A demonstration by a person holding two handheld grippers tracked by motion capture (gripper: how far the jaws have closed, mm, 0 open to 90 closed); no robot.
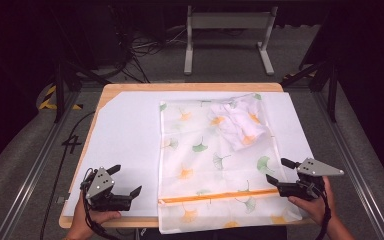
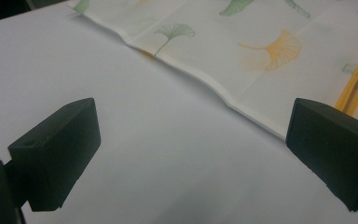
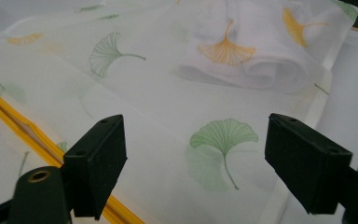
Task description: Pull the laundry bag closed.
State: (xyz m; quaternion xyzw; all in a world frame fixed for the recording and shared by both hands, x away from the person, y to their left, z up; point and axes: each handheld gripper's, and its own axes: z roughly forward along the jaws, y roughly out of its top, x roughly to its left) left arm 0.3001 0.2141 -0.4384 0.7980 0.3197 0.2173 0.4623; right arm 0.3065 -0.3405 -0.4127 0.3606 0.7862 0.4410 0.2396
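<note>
A thin white mesh bag (image 1: 215, 160) printed with green and orange ginkgo leaves lies flat on the white mat, with an orange zipper strip (image 1: 220, 196) across its near end. A folded white cloth (image 1: 240, 125) shows inside it at the far right; in the right gripper view that cloth (image 3: 256, 60) lies ahead. My left gripper (image 1: 128, 181) stands open over bare mat, left of the bag's edge (image 2: 214, 88). My right gripper (image 1: 279, 170) is open at the bag's right edge, its jaws wide above a green leaf print (image 3: 223, 140).
The white mat (image 1: 125, 135) covers a wooden table (image 1: 190, 87). The bag's near end hangs slightly over the front edge. A metal frame stand (image 1: 227, 30) and cables sit on the floor beyond. Bare mat lies to the bag's left.
</note>
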